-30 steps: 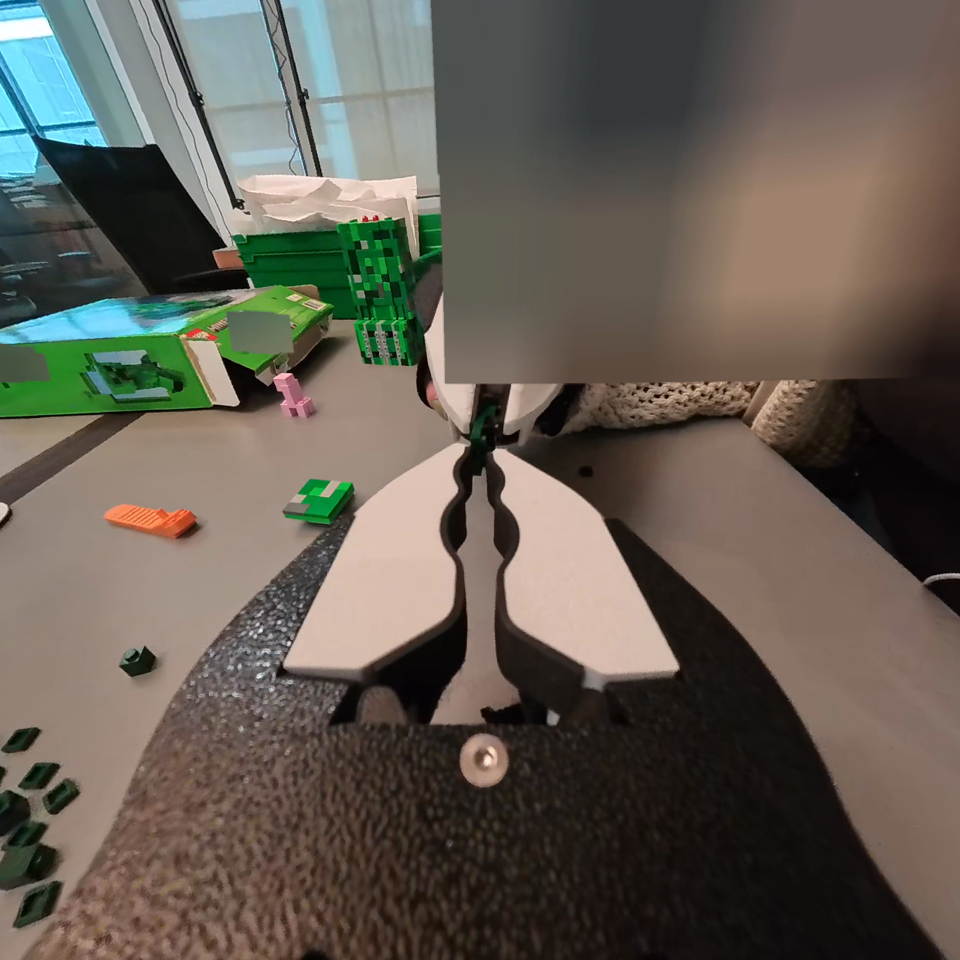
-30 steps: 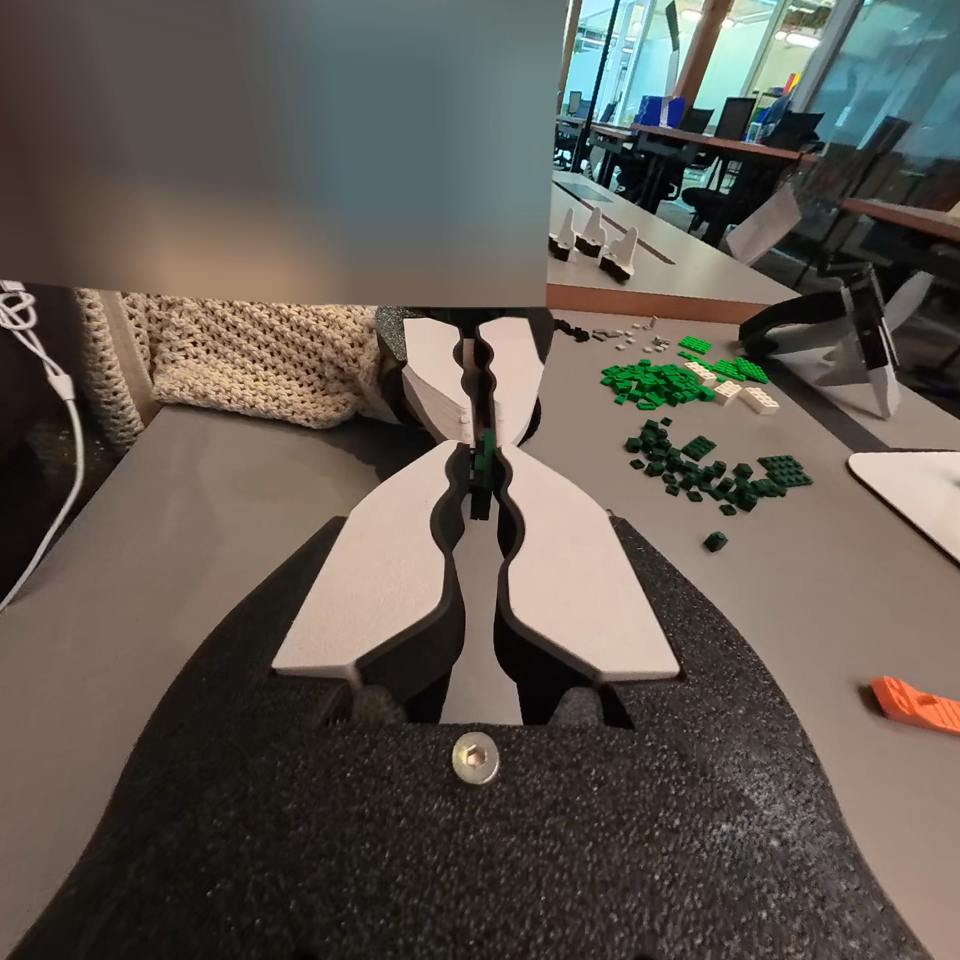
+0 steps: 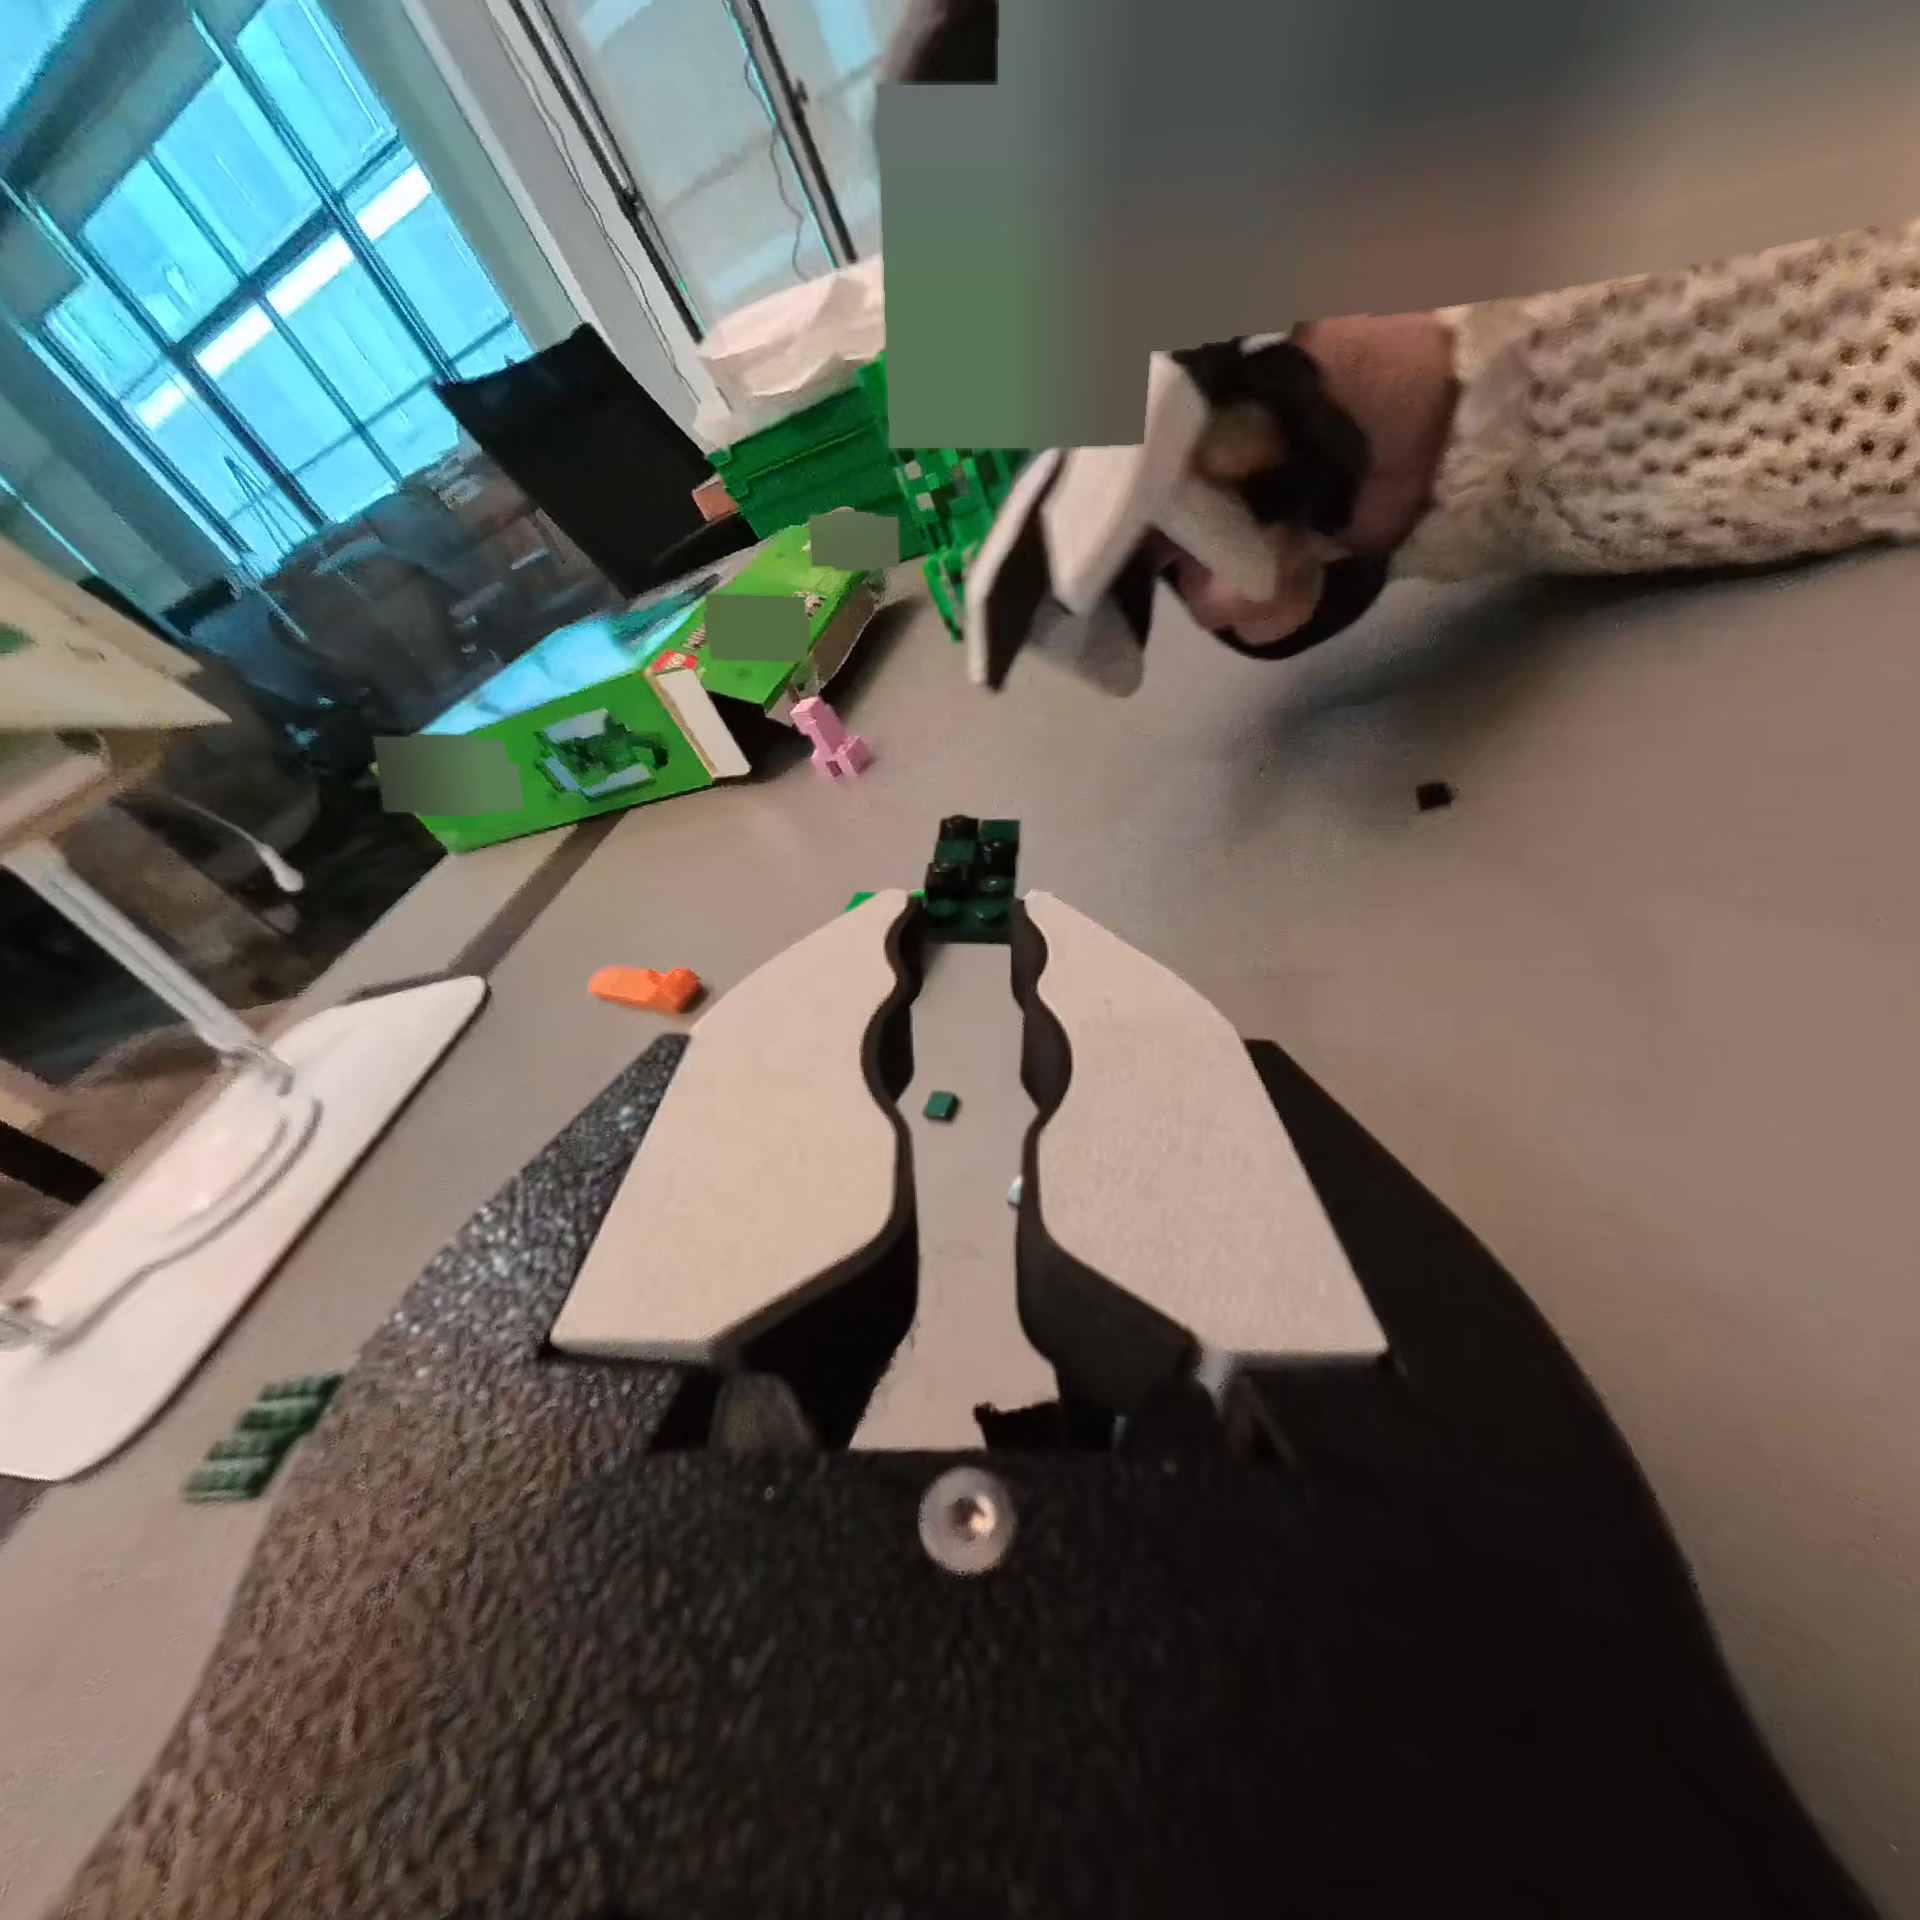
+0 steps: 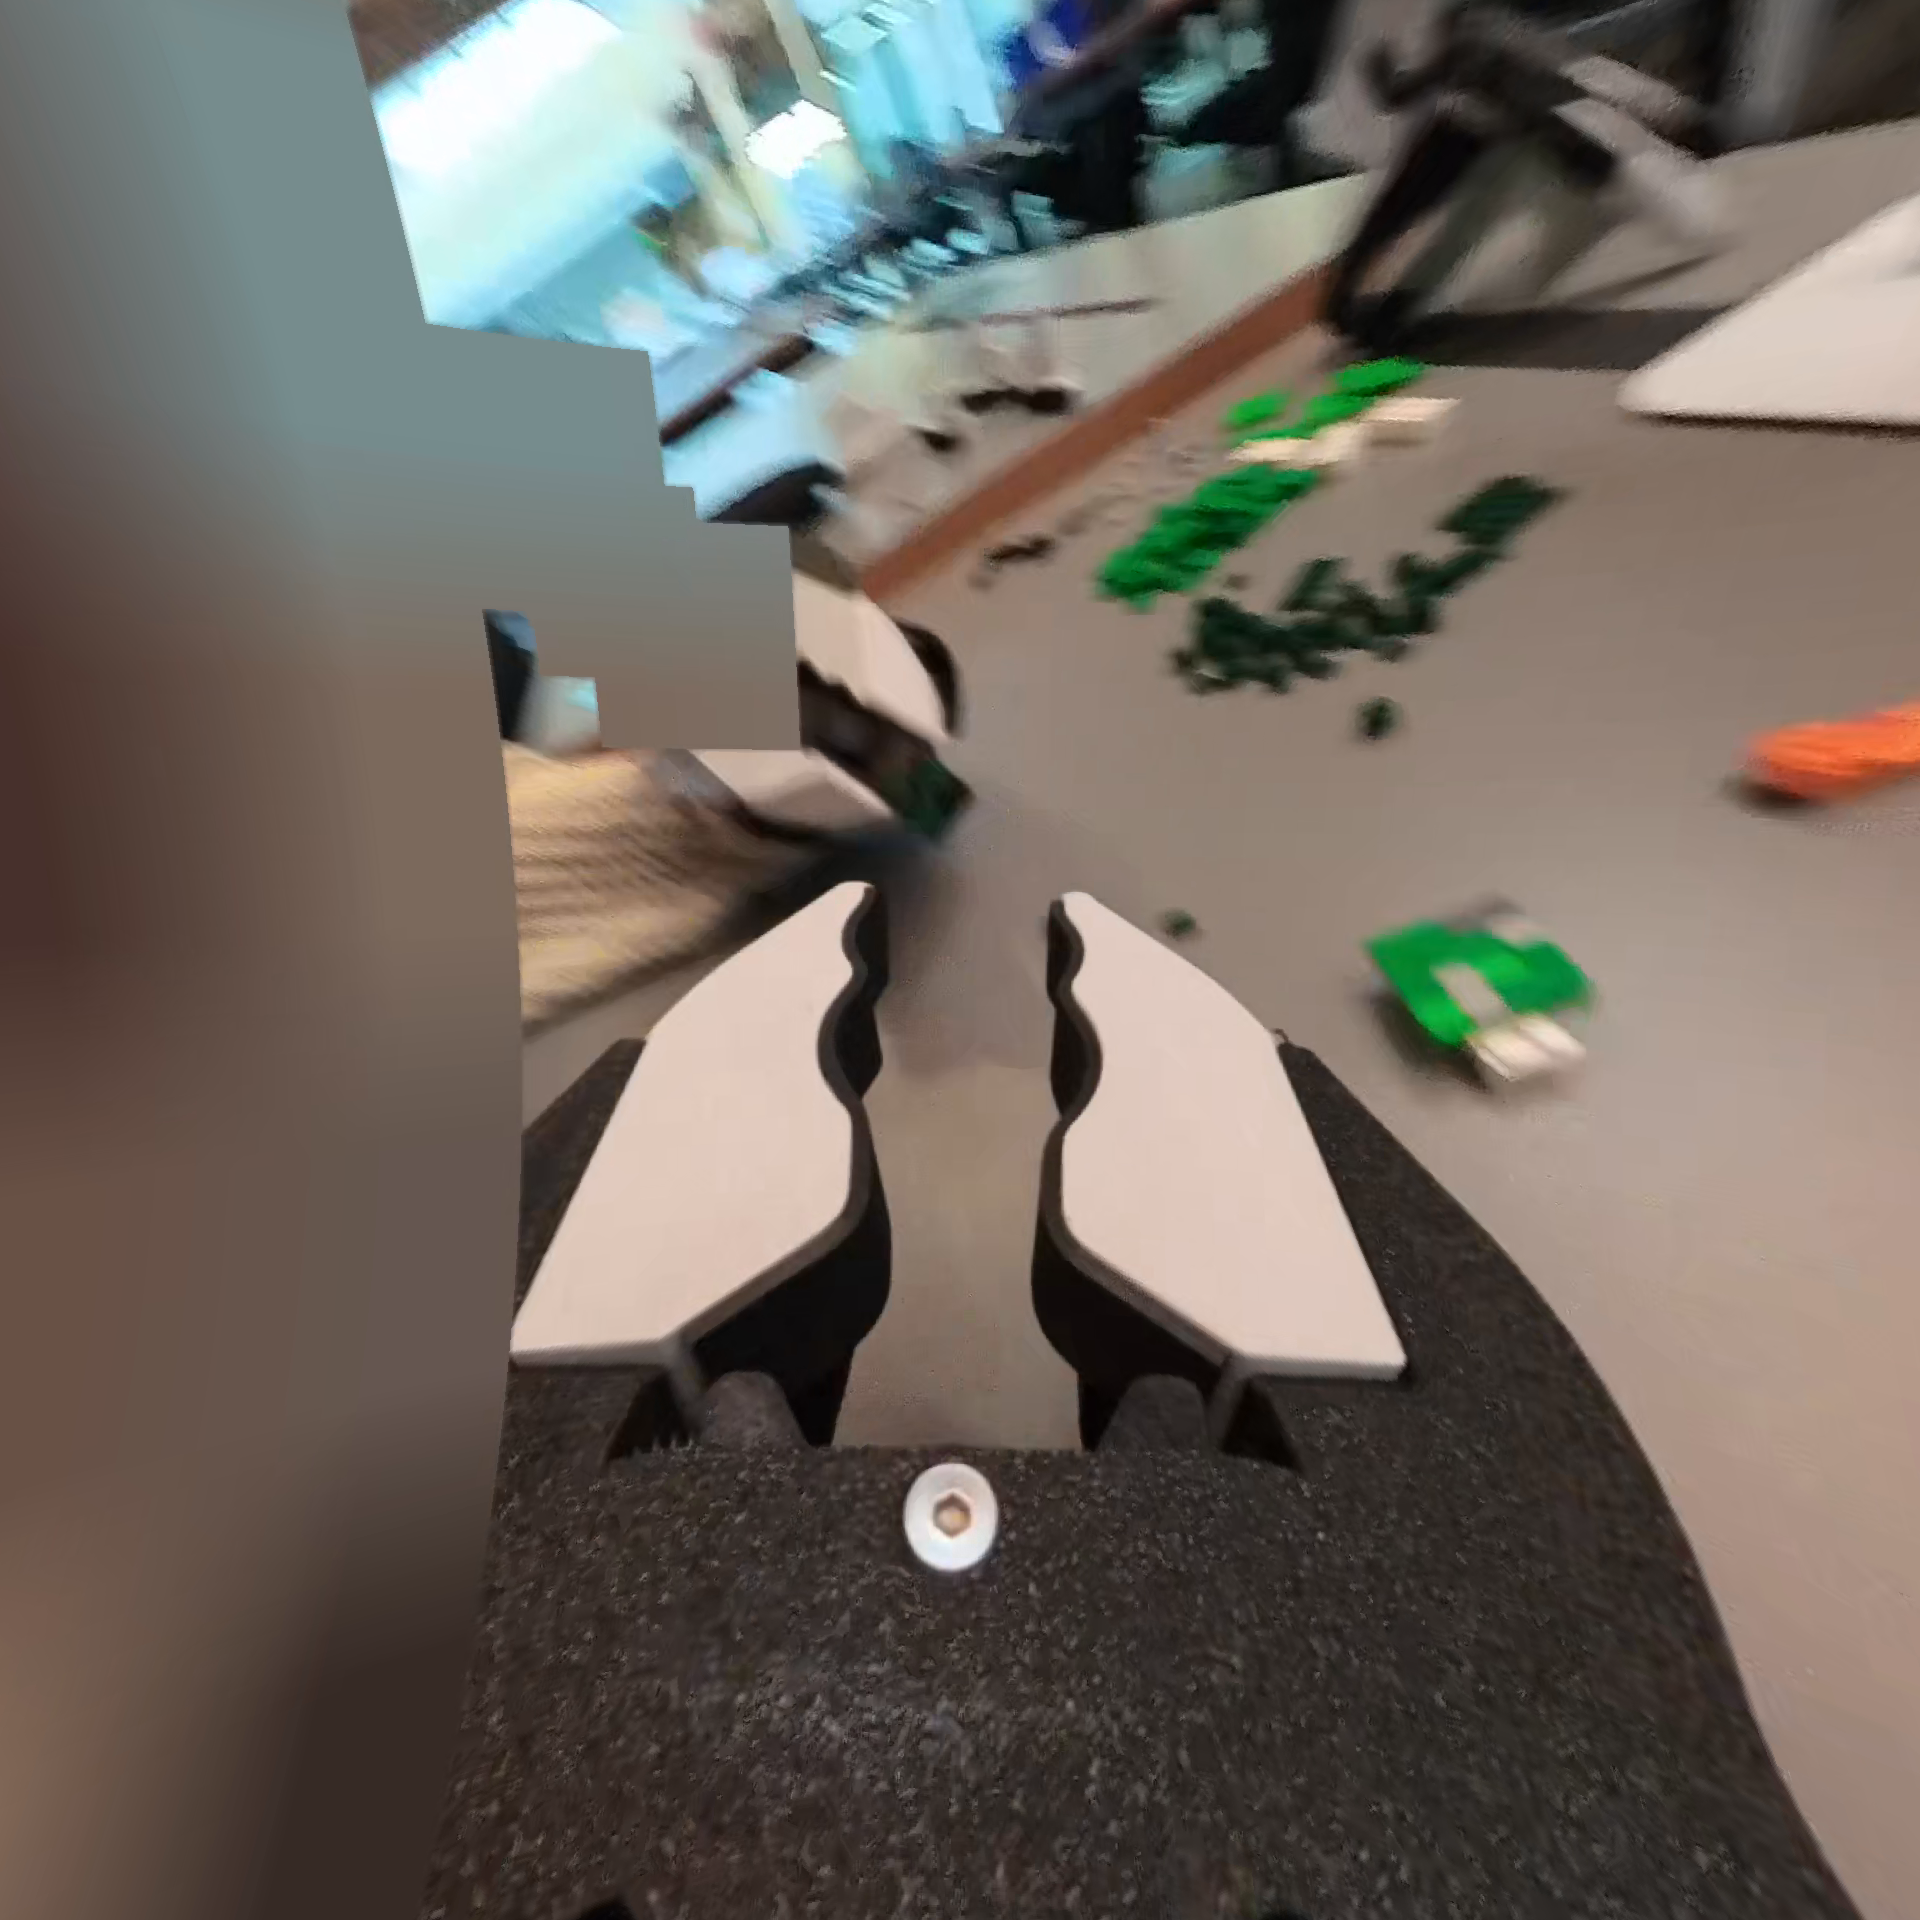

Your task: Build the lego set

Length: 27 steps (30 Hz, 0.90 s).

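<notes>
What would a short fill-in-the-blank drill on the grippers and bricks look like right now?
1. The left gripper is shut on a small dark ____ brick assembly.
2. The right gripper has its jaws ____ with nothing between them.
3. The flat tool lying on the table left of the left gripper is ____ in colour.
4. Beside the green box stands a small ____ figure.

Missing words: green; open; orange; pink
</notes>
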Each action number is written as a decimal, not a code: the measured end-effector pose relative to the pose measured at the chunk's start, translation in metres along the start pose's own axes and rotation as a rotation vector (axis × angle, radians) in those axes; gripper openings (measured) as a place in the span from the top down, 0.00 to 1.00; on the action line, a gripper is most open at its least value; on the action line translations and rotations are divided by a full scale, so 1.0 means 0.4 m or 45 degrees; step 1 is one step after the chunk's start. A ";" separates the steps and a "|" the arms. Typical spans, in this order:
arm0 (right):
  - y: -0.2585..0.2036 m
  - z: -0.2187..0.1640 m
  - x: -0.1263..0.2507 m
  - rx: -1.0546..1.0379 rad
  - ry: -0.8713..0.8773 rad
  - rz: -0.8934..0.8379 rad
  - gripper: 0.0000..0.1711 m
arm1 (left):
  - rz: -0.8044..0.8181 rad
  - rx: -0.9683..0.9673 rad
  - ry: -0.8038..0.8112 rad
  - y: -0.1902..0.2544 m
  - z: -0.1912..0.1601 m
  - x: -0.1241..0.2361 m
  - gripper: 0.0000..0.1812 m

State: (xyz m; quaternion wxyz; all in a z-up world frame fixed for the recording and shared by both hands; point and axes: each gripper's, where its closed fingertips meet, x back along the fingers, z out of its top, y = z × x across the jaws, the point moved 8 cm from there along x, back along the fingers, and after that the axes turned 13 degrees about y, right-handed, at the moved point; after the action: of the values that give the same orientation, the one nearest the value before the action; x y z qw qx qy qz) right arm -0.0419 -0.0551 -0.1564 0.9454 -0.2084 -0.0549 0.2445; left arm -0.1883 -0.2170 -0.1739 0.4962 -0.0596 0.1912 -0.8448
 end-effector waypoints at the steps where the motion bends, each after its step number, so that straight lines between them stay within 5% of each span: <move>1: -0.018 -0.014 0.030 0.139 -0.050 -0.095 0.85 | 0.004 0.058 0.023 -0.005 0.002 0.002 0.91; 6: -0.115 -0.109 0.120 0.432 -0.378 -0.145 0.90 | -0.084 0.248 0.057 -0.014 -0.007 0.009 0.91; 9: -0.107 -0.114 0.122 0.433 -0.372 -0.227 0.90 | 0.066 0.165 -0.041 -0.052 -0.017 0.038 0.91; 14: -0.049 -0.084 0.008 0.521 -0.422 -0.249 0.92 | 0.314 0.210 -0.086 -0.121 -0.040 0.106 0.91; 19: 0.001 -0.090 -0.150 0.540 -0.590 -0.048 0.91 | 0.232 0.253 -0.057 -0.119 -0.043 0.108 0.91; 27: 0.006 -0.127 -0.256 0.510 -0.651 -0.142 0.92 | 0.145 0.242 -0.094 -0.105 -0.049 0.096 0.91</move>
State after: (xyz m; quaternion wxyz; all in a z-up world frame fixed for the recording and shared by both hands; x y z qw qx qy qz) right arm -0.1221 -0.1215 -0.2035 0.9351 0.0533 -0.2526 0.2426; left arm -0.2473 -0.2266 -0.1794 0.5534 -0.0325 0.0947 -0.8269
